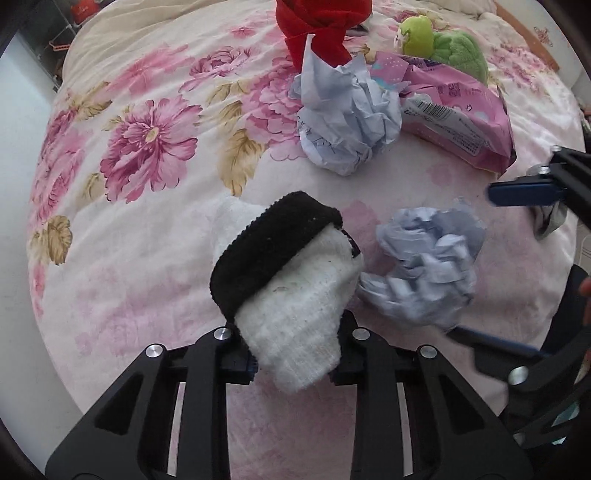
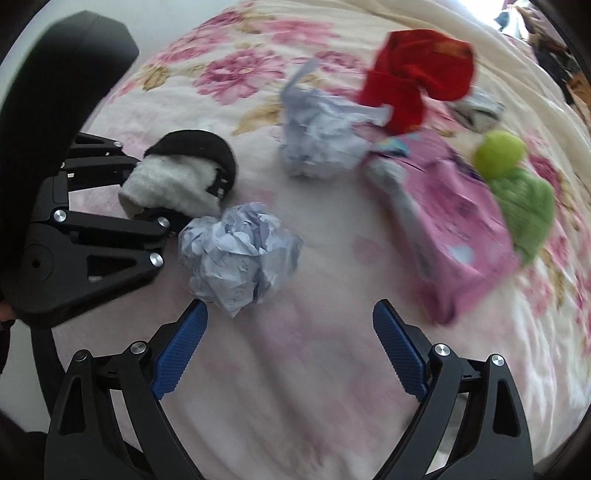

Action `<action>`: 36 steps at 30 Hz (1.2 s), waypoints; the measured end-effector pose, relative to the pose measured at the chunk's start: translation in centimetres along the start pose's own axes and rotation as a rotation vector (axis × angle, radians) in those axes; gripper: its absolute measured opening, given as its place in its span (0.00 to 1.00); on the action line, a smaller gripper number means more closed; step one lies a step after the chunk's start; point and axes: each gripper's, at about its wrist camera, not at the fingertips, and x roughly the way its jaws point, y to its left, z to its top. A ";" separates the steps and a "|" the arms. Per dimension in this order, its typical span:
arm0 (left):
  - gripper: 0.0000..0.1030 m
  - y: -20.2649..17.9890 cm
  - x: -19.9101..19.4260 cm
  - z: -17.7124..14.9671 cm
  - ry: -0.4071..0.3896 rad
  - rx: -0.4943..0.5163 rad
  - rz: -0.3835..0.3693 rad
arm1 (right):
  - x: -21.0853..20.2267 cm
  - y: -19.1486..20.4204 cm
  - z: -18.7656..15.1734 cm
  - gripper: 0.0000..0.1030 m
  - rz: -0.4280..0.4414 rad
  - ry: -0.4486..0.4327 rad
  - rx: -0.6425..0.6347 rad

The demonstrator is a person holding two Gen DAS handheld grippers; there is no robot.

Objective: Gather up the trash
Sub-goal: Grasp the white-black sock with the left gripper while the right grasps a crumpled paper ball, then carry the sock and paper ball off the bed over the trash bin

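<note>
**Left wrist view: sock pinched, paper ball waiting between wide jaws**

Left wrist view first, at the bottom centre of the frame: the left gripper [image 1: 295, 363] has its jaws drawn in narrow on a white sock with a black cuff [image 1: 291, 295], which stands up between them with the cuff tipped toward the upper left. The pinch sits low on the white part, probably so that the whole sock lifts off the floral bedspread [image 1: 147, 155] in one piece. Whether a sock counts as trash is doubtful; it looks more like something being cleared aside.

Just right of the sock, in the lower right of that frame, lies a crumpled ball of pale blue paper [image 1: 428, 266], and the right gripper [image 1: 517, 273] straddles it, one blue pad above and one below. In the right wrist view the same jaws stand wide at the bottom of the frame, nothing pressed between them, with the ball just ahead of the left pad: a stance for closing round the paper, I judge.

Farther up, at centre top, a second crumpled paper ball [image 1: 347, 122] rests against a pink plastic wrapper [image 1: 458, 122]; both seem to be trash not yet collected. Beyond them lie a red garment [image 1: 317, 33] and a green plush toy [image 1: 443, 44], at the far edge, likely belongings rather than rubbish.
</note>
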 end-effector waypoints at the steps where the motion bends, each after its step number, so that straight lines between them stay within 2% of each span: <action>1: 0.26 0.2 0.0 0.0 -0.001 0.001 -0.006 | 0.4 0.2 0.4 0.84 0.015 0.006 -0.010; 5: 0.26 1.4 0.0 0.0 -0.004 -0.009 -0.051 | 1.4 1.2 1.8 0.84 0.051 -0.008 -0.044; 7: 0.26 2.4 0.2 0.1 0.002 -0.028 -0.082 | 1.9 1.5 2.4 0.78 0.063 -0.018 -0.053; 9: 0.25 3.0 0.4 0.3 0.009 -0.049 -0.111 | 2.5 1.7 3.1 0.60 0.086 -0.014 -0.061; 11: 0.25 4.0 0.5 0.3 0.011 -0.059 -0.121 | 3.0 2.0 3.2 0.47 0.062 -0.008 -0.073; 17: 0.25 3.3 -0.4 0.1 -0.007 -0.039 -0.068 | 0.6 1.6 1.1 0.45 0.044 -0.010 -0.031; 25: 0.25 -1.1 -3.2 -0.4 -0.017 -0.006 -0.014 | -2.4 -0.6 -3.1 0.46 0.020 0.006 0.065; 36: 0.26 -7.0 -5.7 -1.8 -0.005 0.062 0.009 | -6.4 -3.1 -8.8 0.47 0.004 -0.011 0.134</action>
